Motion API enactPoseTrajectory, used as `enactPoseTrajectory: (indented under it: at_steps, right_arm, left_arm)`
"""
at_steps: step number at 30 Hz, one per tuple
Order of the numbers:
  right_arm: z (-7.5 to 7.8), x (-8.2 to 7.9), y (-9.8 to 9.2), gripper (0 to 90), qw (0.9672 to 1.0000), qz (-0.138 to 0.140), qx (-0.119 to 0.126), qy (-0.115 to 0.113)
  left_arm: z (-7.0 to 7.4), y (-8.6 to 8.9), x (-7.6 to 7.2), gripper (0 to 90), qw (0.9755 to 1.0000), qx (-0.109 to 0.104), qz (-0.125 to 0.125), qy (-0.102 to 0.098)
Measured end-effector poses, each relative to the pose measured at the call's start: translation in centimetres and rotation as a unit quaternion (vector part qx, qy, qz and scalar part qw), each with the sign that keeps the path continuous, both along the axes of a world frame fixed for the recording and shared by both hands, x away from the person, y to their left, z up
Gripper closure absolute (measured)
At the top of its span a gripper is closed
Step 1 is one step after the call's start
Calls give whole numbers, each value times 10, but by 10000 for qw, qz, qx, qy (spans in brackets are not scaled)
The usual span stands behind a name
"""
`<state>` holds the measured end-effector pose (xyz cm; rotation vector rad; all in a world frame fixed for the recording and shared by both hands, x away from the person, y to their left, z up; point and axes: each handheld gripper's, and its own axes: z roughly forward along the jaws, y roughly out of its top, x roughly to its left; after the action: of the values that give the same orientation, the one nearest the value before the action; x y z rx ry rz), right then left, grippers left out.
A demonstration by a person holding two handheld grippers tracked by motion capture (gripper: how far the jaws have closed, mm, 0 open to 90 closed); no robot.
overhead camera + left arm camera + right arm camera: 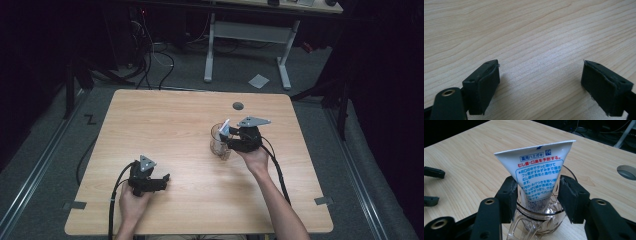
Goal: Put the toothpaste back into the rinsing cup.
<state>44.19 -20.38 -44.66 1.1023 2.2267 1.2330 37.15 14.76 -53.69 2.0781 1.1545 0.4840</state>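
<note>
Toothpaste tube (539,178) — white, printed with Japanese text in blue and red — stands in a clear glass cup (536,222) on the tabletop (175,125). Right tool (537,195) flanks the tube, jaws apart, gripping nothing; left tool (540,82) rests wide open.

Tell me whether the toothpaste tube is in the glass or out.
In: the toothpaste tube stands in the clear glass, crimped end up, between the right gripper's parted jaws.

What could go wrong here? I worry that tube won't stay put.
The toothpaste tube stands wide end up in the clear glass mug, leaning and top-heavy; it may tip out. The right claw straddles tube and rim, so pulling back carelessly could drag the tube or knock the mug over.
</note>
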Motion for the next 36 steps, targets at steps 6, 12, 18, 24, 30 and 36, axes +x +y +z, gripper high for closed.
enactPoseTrajectory:
  at_steps: [6,12,18,24,30,36]
  right_arm:
    - [1,-2,-3,433,10000,-53,37,-45]
    - [4,-6,-8,395,9998,-48,191,-76]
    - [8,-9,-12,391,9994,-51,290,-160]
    - [10,-11,-16,388,9991,-120,343,-196]
    - [13,-16,-20,388,9989,-144,363,-249]
    - [15,-20,-26,388,9984,-186,464,-269]
  left_arm:
    - [0,0,0,156,10000,-1,6,-8]
    - [0,0,0,156,10000,-1,3,-1]
    - [0,0,0,156,10000,-2,8,-9]
    - [0,0,0,156,10000,-2,8,-8]
    - [0,0,0,156,10000,-2,8,-9]
    - [0,0,0,155,10000,4,6,0]
